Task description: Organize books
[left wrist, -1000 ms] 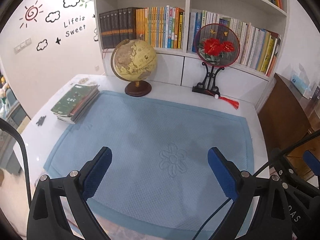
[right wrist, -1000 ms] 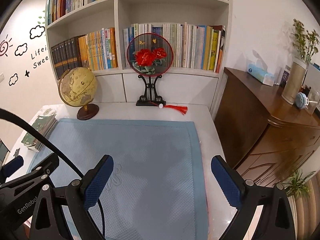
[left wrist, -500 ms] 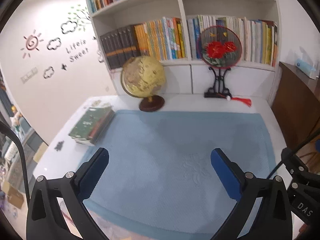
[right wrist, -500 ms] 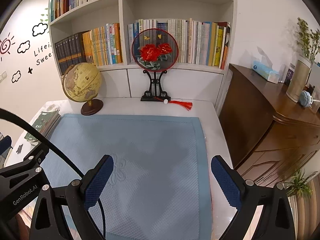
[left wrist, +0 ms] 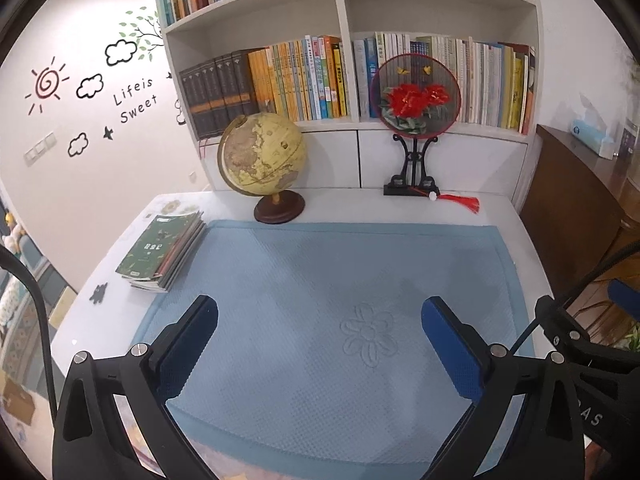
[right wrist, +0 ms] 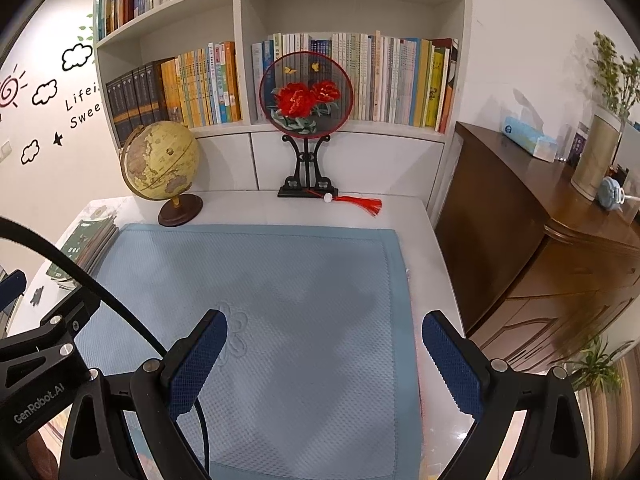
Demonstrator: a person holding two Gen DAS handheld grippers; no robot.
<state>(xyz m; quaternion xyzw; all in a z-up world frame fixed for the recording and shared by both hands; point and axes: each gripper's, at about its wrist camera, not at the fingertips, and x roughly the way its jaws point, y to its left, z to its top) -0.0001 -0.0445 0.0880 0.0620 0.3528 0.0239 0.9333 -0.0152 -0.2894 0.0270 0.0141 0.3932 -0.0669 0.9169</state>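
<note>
Small stack of thin soft-cover books (left wrist: 162,252), green cover on top, lying flat on the white surface (left wrist: 340,206) just left of the pale blue quilted mat (left wrist: 320,280), edge nearly touching the mat's border. In front of and to the left of the antique-style yellow globe on its dark wooden base (left wrist: 262,158).

Left gripper (left wrist: 316,344) hanging over the mat, well apart from the stack, jaws just opened to their widest, nothing between them. Right gripper (right wrist: 324,352) likewise over the mat, further right of the globe, jaws spread wide and empty.

Likely handling: light, floppy, smooth-covered booklets, prone to sagging or fanning apart if pinched at one corner. Probably best taken across the near long edge, all together, or lifted at the spine side where stiffest; exact count of booklets hard to tell at this distance.

White bookcase (left wrist: 344,12) behind the globe: cubbies packed with upright books, dark bound volumes then orange and yellow spines in the left one, pale and yellow spines in the right, partly hidden by a round red-flowered fan on a black stand (left wrist: 414,98). Little free room visible.
</note>
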